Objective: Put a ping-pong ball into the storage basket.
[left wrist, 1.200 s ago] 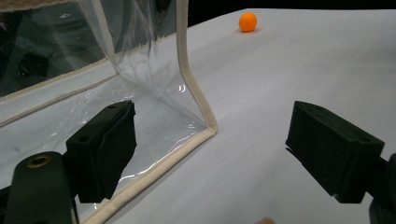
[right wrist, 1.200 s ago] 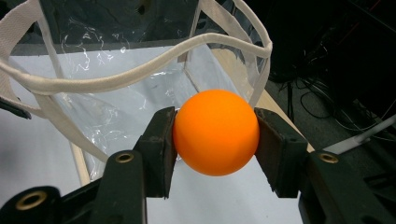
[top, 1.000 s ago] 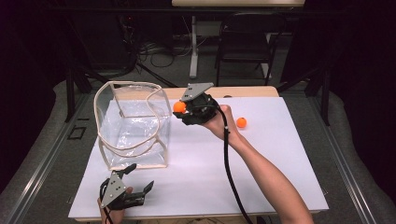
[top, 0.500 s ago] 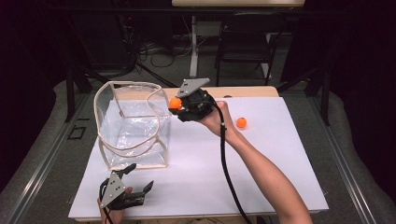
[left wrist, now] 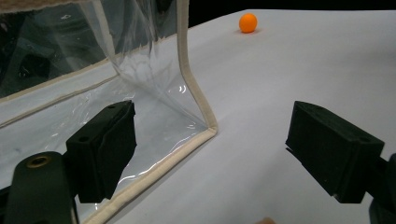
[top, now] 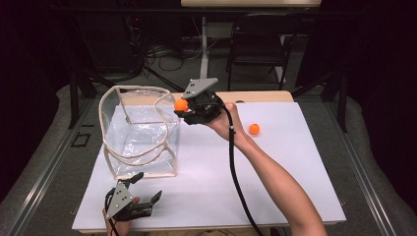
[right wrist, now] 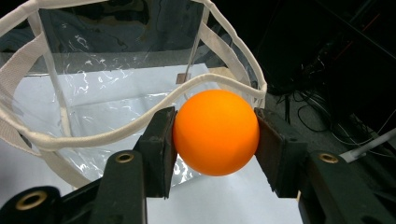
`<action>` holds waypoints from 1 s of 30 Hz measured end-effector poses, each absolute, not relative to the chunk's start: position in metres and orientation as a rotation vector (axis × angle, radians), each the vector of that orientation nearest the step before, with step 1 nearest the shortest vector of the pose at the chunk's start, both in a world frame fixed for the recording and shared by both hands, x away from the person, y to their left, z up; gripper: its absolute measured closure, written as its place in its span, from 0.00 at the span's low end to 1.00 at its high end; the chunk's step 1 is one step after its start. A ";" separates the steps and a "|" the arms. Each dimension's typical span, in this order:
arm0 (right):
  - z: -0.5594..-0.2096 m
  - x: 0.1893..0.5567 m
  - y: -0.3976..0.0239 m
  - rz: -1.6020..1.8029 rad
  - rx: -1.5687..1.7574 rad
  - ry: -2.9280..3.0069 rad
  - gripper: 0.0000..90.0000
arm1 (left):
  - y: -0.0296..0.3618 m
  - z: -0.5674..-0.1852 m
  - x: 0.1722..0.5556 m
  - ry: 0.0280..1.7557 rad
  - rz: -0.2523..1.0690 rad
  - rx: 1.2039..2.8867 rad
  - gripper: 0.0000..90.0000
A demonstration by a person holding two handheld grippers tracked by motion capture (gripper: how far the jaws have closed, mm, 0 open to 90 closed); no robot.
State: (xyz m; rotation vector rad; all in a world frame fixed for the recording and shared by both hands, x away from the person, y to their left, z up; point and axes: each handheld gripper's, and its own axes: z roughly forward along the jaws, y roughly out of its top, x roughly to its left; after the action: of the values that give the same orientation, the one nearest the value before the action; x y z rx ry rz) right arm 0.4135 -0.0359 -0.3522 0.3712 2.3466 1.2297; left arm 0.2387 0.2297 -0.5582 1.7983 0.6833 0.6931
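Right gripper point(right wrist: 212, 140) clamps one small orange ball point(right wrist: 215, 132) beside the clear plastic, cream-trimmed bag point(top: 140, 130), apparently empty; second orange ball point(top: 254, 129) awaits; left gripper point(left wrist: 224, 149) gapes wide.

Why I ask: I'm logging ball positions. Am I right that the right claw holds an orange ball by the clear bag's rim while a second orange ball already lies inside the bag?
Not quite. The second orange ball lies on the white table, outside the clear bag, as the high view shows. The right claw does hold an orange ball by the rim.
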 end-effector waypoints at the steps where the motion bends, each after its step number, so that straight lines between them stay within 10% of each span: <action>1: -0.352 0.414 -0.035 1.228 0.369 2.347 0.57 | 0.230 -0.558 0.239 0.685 0.693 1.797 0.17; 30: -0.352 0.412 -0.009 1.224 0.322 2.372 0.57 | 0.230 -0.558 0.239 0.686 0.691 1.794 0.17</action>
State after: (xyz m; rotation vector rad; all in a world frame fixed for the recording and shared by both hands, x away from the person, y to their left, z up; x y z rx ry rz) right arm 0.4116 -0.0092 -0.3524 0.3218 2.3724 1.2235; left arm 0.2389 0.2303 -0.5583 1.7943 0.6856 0.6912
